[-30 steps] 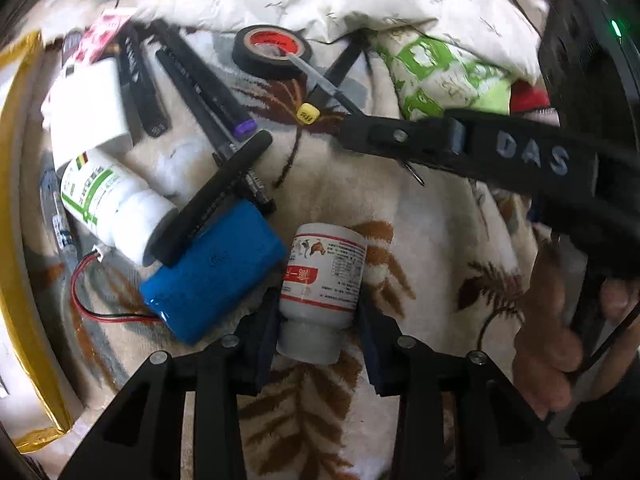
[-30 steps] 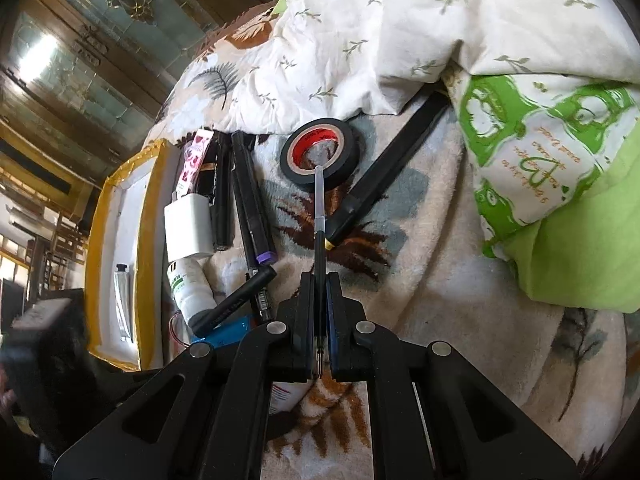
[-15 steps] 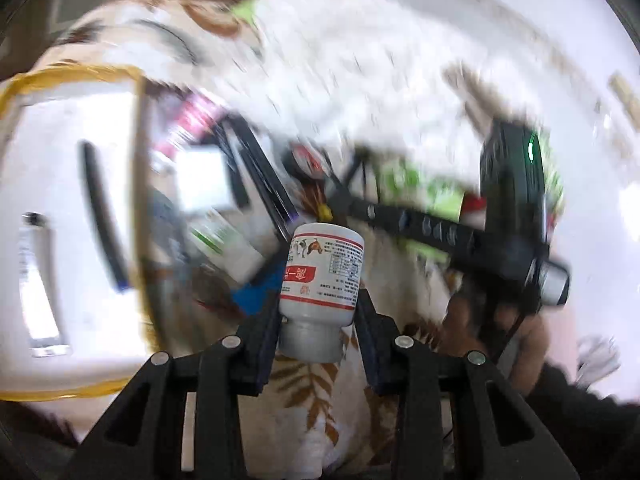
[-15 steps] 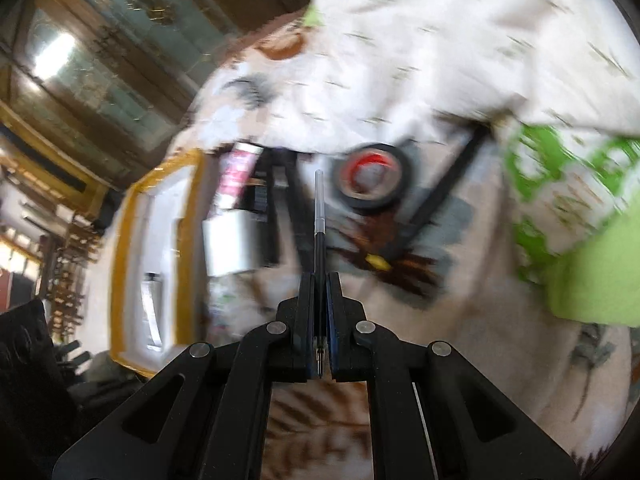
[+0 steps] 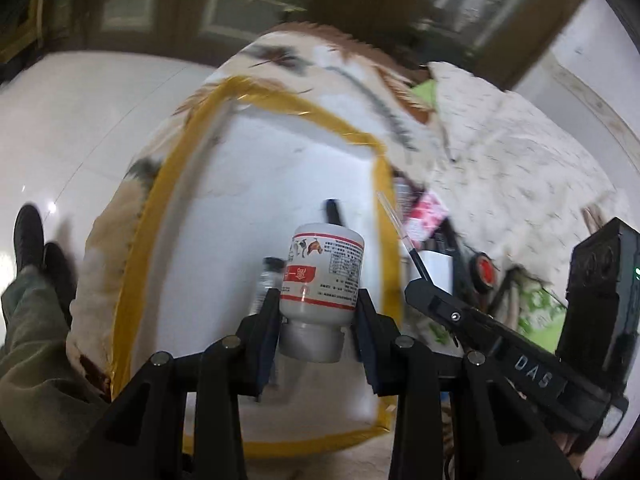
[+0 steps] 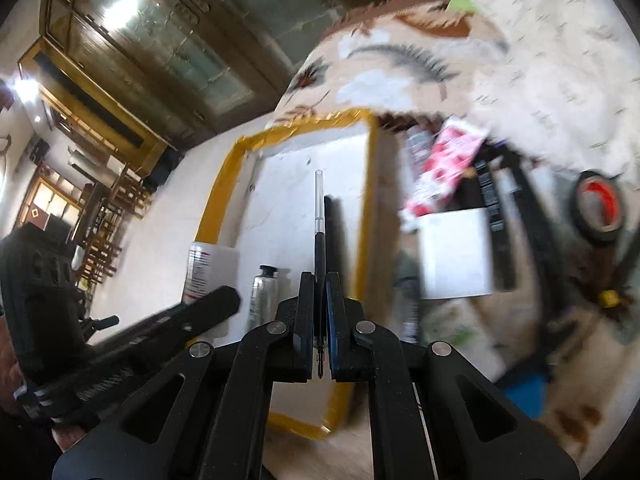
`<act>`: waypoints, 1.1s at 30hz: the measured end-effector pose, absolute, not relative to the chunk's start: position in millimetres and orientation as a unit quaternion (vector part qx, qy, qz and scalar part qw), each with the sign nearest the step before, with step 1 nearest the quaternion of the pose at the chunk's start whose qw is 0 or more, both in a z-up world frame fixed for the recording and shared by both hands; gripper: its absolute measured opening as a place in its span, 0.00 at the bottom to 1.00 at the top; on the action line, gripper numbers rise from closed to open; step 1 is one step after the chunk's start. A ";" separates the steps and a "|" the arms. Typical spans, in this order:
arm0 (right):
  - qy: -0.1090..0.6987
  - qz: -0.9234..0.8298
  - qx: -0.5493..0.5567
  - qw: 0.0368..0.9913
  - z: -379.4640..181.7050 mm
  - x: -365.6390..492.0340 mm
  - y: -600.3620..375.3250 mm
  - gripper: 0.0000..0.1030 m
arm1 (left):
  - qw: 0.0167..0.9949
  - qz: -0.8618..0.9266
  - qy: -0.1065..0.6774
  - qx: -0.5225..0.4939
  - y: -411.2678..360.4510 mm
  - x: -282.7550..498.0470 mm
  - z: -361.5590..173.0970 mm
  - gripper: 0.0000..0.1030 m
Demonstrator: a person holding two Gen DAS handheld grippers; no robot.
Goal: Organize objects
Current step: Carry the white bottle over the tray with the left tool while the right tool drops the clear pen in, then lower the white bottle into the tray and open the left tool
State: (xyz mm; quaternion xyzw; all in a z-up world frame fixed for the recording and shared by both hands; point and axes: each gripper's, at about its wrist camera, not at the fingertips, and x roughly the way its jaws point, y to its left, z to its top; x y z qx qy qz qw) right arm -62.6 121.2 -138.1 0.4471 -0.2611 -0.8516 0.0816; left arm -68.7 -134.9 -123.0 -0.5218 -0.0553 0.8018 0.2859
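Note:
My left gripper [image 5: 318, 312] is shut on a white medicine bottle [image 5: 322, 276] with a red label, held in the air over a white box with a yellow taped rim [image 5: 384, 184]. My right gripper [image 6: 319, 284] is shut on a thin pen refill [image 6: 319, 216] with a clear tip, also over the box [image 6: 224, 184]. Inside the box lie a black pen [image 6: 332, 232] and a small silver tube [image 6: 262, 292]. The bottle also shows in the right wrist view [image 6: 204, 268], and the right gripper with the refill in the left wrist view [image 5: 416, 284].
On the patterned blanket right of the box lie a red-and-white packet [image 6: 444, 168], a white block [image 6: 456, 252], black markers [image 6: 528, 216], a roll of black tape [image 6: 600, 208] and a blue battery pack [image 6: 524, 392]. A white floor [image 5: 60, 120] lies left of the bed.
Both grippers lifted their objects off the blanket and swung left. They now hang over the yellow-rimmed box instead of the pile of objects.

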 end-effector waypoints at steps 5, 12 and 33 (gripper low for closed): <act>-0.225 -0.849 0.474 0.069 -156.8 -81.9 100.9 0.05 | 0.261 0.800 -0.038 -0.539 -133.2 -66.3 -143.3 0.35; -0.217 -0.843 0.487 0.066 -171.7 -83.8 99.6 0.05 | 0.248 0.806 -0.032 -0.536 -132.1 -61.1 -144.8 0.35; -0.273 -0.854 0.435 0.080 -134.2 -38.8 144.3 0.31 | 0.251 0.816 -0.030 -0.519 -133.5 -58.5 -138.3 0.35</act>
